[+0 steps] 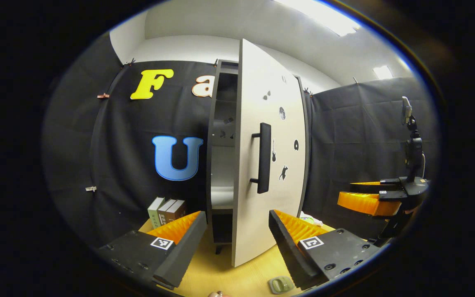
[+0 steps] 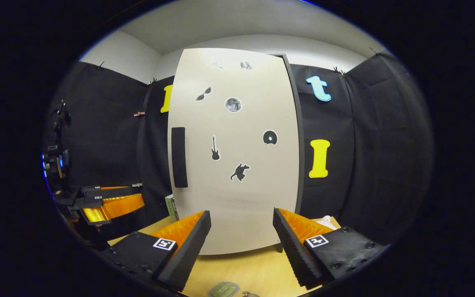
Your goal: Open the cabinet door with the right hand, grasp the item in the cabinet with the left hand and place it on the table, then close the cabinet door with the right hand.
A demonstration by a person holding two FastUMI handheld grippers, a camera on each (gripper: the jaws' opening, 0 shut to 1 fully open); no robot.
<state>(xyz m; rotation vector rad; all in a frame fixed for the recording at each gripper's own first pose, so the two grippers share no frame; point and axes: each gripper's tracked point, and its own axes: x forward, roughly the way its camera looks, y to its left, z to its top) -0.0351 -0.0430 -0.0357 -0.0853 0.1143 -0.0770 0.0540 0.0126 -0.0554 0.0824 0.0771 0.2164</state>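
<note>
Door part open, swung toward the camera in the left gripper view. Item inside not visible; shelves look dim, so its weight and grip can't be judged. Left tool spread, empty, facing the gap. Right tool spread, empty, facing the door front. Handle is a stiff vertical bar, the best hold, at its middle. Worktop below.
</note>
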